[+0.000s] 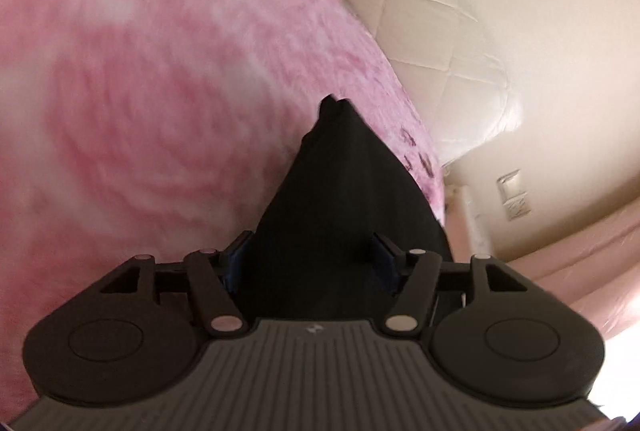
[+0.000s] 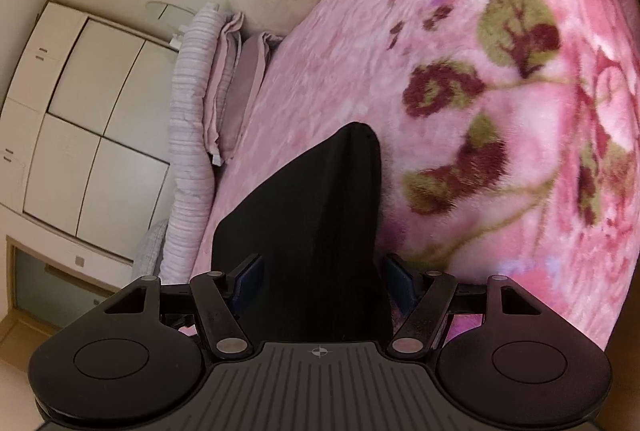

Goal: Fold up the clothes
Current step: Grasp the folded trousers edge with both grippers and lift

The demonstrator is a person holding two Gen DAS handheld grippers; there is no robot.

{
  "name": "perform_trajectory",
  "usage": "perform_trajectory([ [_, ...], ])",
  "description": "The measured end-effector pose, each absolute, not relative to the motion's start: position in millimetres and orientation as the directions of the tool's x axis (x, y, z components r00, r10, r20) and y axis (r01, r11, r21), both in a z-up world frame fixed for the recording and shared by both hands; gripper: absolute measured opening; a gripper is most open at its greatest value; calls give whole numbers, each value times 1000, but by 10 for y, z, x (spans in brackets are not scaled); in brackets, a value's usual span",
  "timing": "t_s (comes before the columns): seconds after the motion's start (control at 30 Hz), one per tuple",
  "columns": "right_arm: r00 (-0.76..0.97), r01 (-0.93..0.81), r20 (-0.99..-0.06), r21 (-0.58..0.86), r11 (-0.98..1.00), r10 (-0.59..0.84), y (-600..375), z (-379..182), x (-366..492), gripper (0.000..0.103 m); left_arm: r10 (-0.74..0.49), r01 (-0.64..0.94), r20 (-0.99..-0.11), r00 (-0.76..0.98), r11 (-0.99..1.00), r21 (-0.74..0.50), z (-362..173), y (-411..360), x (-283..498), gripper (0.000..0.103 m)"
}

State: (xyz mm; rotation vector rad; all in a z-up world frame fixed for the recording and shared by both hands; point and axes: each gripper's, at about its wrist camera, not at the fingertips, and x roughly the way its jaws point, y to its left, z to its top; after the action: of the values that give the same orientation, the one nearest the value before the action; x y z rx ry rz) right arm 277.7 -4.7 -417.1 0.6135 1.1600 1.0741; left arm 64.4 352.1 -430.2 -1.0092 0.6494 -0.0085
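Left wrist view: the left gripper [image 1: 314, 255] stands with its jaws spread wide, and a black garment [image 1: 340, 199] runs straight ahead from between its 2 fingers [image 1: 236, 263], narrowing to a point on the pink blanket [image 1: 140, 91]. The dark cloth fills the gap, yet whether the pads press on it cannot be told from this picture, so a grip cannot be confirmed. Beyond the blanket's edge, up and to the right of the tool, lies a cream quilted cover [image 1: 420, 11].

Right wrist view: the right gripper [image 2: 322, 271] also shows its jaws apart, with the same kind of black cloth [image 2: 316, 215] stretching forward between them to a rounded end on the flowered blanket [image 2: 460, 71]. Its left edge reaches that finger; on the right a sliver of blanket shows. Whether it is clamped cannot be told. Pillows [image 2: 192, 111] and a white cupboard [image 2: 92, 111] sit ahead and to the left.

In both views the cloth's long axis lines up with the tool, pointing away from it. Neither hand looks clearly nearer; the next fold likely depends on both ends travelling together.
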Motion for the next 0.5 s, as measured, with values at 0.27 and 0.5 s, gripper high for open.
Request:
perform_trajectory([
  [0.27, -51, -465, -503, 777, 425, 863, 279, -4081, 2820, 39, -391, -173, -456, 799, 577, -798, -4353, 3430, 973, 35],
  [0.5, -90, -326, -499, 833, 448, 862, 311, -4016, 2843, 20, -345, -248, -502, 793, 570, -784, -4078, 3365, 898, 23],
])
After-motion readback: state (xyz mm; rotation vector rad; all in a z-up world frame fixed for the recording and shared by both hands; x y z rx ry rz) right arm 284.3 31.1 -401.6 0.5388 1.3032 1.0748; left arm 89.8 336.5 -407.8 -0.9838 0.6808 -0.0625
